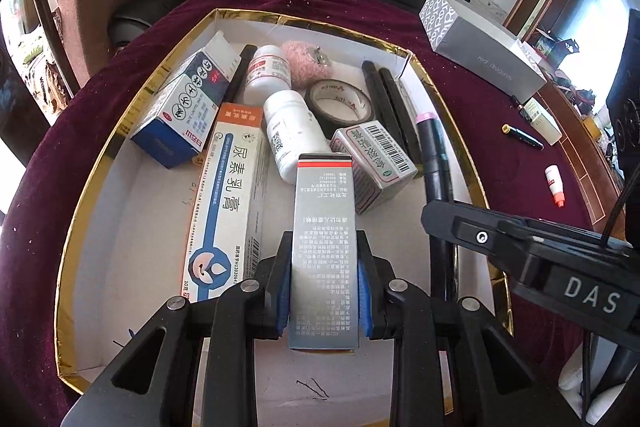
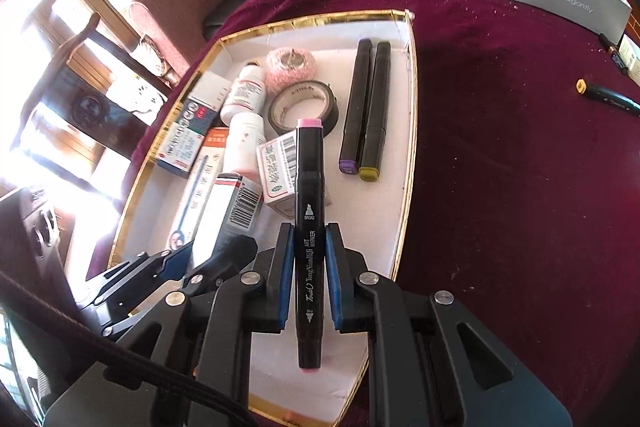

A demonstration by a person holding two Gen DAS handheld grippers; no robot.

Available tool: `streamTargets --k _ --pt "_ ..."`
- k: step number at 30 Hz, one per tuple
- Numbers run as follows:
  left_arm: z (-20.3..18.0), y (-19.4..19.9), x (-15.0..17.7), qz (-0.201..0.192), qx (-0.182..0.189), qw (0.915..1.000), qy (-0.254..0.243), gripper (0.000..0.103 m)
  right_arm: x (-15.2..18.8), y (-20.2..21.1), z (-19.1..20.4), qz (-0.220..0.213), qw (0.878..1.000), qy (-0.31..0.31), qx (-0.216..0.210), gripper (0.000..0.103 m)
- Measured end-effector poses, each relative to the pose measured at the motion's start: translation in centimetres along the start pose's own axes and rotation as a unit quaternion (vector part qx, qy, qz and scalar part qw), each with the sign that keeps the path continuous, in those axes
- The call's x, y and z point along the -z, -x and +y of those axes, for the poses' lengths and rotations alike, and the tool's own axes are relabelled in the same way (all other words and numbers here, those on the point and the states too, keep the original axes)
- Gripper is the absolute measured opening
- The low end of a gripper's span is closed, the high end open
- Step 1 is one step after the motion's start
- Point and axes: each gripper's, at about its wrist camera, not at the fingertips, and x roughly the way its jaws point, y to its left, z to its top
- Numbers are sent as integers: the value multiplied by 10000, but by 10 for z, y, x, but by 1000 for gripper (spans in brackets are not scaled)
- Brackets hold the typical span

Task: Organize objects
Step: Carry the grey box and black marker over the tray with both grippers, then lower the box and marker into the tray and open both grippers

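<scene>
A gold-rimmed white tray lies on the maroon cloth. My left gripper is shut on a tall grey box with a red band, held over the tray's near half. My right gripper is shut on a black marker with pink caps, also above the tray. In the left wrist view that marker and the right gripper's body stand at the right. In the right wrist view the grey box shows at the lower left.
In the tray lie medicine boxes, a long ointment box, two white bottles, black tape, pink yarn, two black markers. A grey shoebox, a marker and a small dropper bottle rest on the cloth.
</scene>
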Motion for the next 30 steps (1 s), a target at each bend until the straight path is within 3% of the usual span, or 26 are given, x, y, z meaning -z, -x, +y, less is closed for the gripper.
streamTargets --k 12,24,30 --pt "-10 -7 -1 -133 -349 9988 -314 23 0 -16 10 146 9991 287 267 13" --pt "-9 -7 -2 -177 -339 9989 -262 23 -4 -23 14 175 9987 328 348 13" --pt "-11 -7 -3 -166 -383 9988 -256 25 -3 -20 12 190 9993 243 199 20"
